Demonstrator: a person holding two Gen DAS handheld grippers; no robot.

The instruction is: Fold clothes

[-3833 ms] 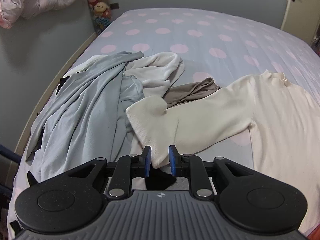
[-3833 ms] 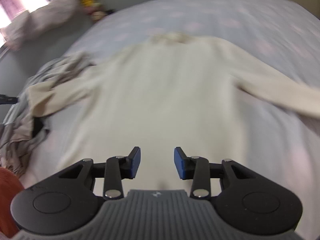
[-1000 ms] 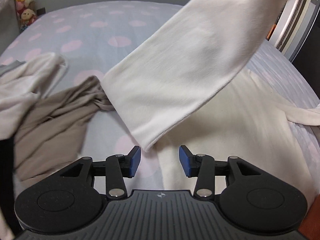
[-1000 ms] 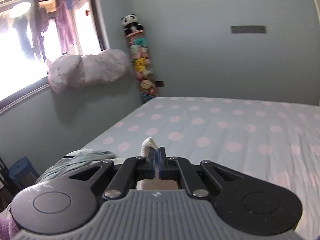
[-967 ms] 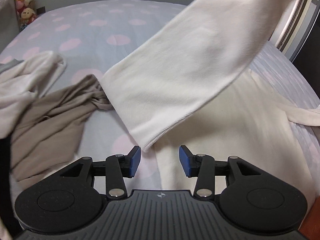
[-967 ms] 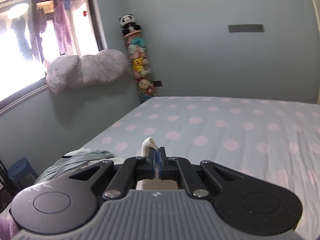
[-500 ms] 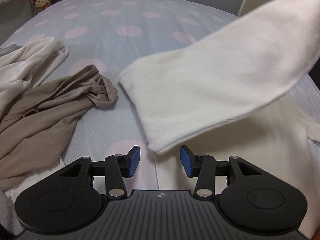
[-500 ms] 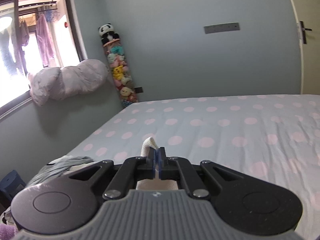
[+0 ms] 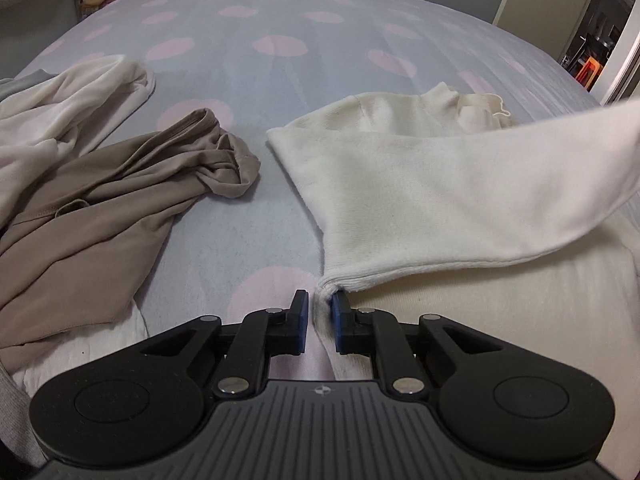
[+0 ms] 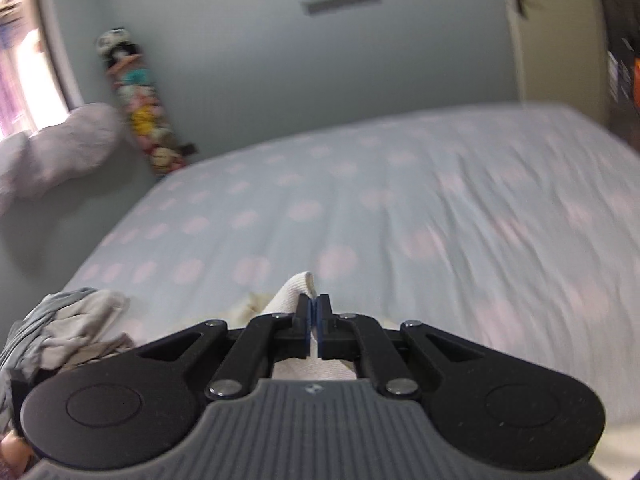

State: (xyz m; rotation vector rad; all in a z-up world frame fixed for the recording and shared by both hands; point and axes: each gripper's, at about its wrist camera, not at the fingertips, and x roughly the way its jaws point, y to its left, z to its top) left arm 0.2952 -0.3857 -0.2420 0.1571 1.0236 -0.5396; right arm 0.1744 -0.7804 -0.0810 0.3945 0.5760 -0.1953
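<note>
Cream sweater (image 9: 460,184) lies on the bed (image 9: 280,12), its sleeve stretched between the left gripper (image 9: 320,308) nipping one fabric corner and the right gripper (image 10: 314,316) clamped on the cuff, likely to fold it flat.

The bed (image 9: 320,20) in front of my tongs wears a pale blue sheet printed with large pink dots, lightly creased and stretched to the far wall. On it, at my right, lies a cream long-sleeved knit sweater (image 9: 460,340), collar end farthest from me, body flat on the sheet. Left of it, a bare strip of sheet between them, sits a crumpled taupe stretch garment (image 9: 120,200). Farther left, touching the taupe piece, a rumpled off-white soft top (image 9: 68,100). A grey garment (image 10: 52,320) bunches at the bed's left edge; its shape I cannot make out. White cloth shows beneath the taupe piece nearest me.
</note>
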